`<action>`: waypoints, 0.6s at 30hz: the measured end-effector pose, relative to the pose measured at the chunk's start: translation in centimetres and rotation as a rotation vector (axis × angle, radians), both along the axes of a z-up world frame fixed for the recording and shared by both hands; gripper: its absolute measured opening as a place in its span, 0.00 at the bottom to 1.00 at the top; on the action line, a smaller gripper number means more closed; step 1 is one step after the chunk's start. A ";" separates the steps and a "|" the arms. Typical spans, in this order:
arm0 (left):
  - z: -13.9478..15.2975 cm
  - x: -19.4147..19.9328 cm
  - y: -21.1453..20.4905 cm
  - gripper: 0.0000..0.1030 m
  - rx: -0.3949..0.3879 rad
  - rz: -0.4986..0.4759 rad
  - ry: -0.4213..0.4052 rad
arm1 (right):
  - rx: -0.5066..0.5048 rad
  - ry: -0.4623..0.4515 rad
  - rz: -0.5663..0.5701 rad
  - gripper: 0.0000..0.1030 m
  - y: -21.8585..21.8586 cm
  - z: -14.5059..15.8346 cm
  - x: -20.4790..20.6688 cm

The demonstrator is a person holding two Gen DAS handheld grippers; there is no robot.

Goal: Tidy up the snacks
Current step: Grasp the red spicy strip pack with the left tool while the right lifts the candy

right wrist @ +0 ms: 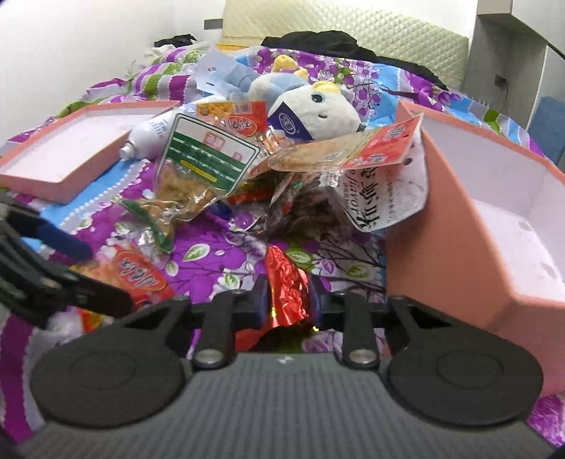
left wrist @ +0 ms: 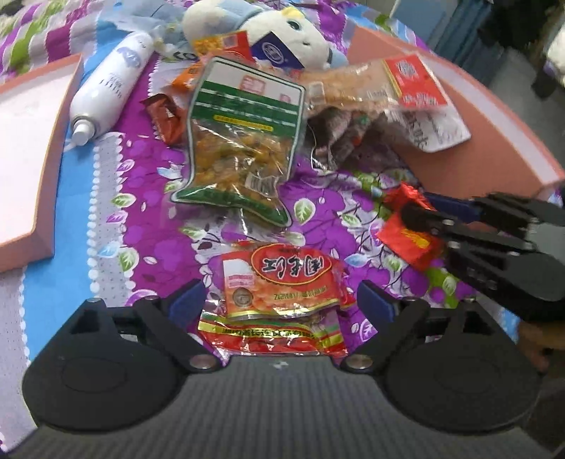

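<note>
**Operator:** Fingers first. On our right gripper (right wrist: 287, 300) the two fingers are pinching a red foil snack (right wrist: 286, 286); the wrapper fills the gap between the pads and crumples out above them. Our left gripper (left wrist: 280, 300) has its fingers spread wide, one on either side of a red peanut packet (left wrist: 282, 282) that lies flat on the floral bedspread (left wrist: 148, 219). The pads do not touch it.

**Checker:** Confirmed. We judge the step in hand to be a transfer: one snack is gripped, and the pink box (right wrist: 441, 226) stands just beside it on the right. Where are the remaining snacks?

**Operator:** Heaped between the box and the pink lid (left wrist: 31, 148). A green-labelled packet (left wrist: 240, 141) lies on top, well ahead of the left gripper. A long red-headed packet (left wrist: 381, 84) and a white-labelled one lean over the box's near wall. A plush toy (left wrist: 282, 31) and a white bottle (left wrist: 109, 84) sit behind the heap; neither is a snack.

**Checker:** The next move calls for lifting the foil snack above the box wall before carrying it right. That wall rises higher than the gripped piece, so a level sweep would likely strike it.

**Operator:** Agreed. We also note the leaning packets crowd the far end of the wall; the near end looks open. Inside, the box floor shows bare white, so room to release appears ample. The left gripper has open bedspread on both sides for closing on the peanut packet.
</note>
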State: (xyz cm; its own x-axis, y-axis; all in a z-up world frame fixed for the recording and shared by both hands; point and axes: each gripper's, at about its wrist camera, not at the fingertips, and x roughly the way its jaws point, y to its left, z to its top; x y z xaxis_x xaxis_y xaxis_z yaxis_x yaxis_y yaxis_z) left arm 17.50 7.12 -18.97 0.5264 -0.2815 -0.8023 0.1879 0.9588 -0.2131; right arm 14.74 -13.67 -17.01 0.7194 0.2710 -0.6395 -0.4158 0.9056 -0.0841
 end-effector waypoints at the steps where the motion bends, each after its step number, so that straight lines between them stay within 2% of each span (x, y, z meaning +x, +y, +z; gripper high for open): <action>1: -0.2 0.1 -0.4 0.92 0.029 -0.004 0.005 | 0.007 0.010 0.004 0.27 -0.3 0.0 -0.2; 6: -0.8 0.3 -3.4 0.91 0.215 -0.058 0.019 | 0.051 0.047 0.014 0.27 -1.8 0.4 -1.7; 9: -1.1 0.5 -3.3 0.86 0.207 -0.030 0.025 | 0.077 0.069 0.016 0.27 -2.5 0.1 -2.1; 11: -0.9 0.4 -3.4 0.78 0.223 -0.016 0.020 | 0.104 0.071 0.011 0.29 -2.8 0.0 -2.2; 14: -0.8 0.3 -3.5 0.70 0.234 -0.010 0.016 | 0.150 0.107 0.006 0.42 -3.2 -0.7 -1.7; 15: -0.7 0.2 -3.5 0.68 0.236 0.001 0.016 | 0.145 0.110 0.011 0.45 -3.1 -1.0 -1.7; 17: -0.5 0.2 -3.5 0.57 0.237 0.016 0.014 | 0.129 0.099 0.023 0.48 -3.0 -1.3 -1.8; 18: -0.4 0.1 -3.5 0.57 0.235 0.026 0.014 | 0.124 0.099 0.024 0.50 -2.9 -1.4 -1.8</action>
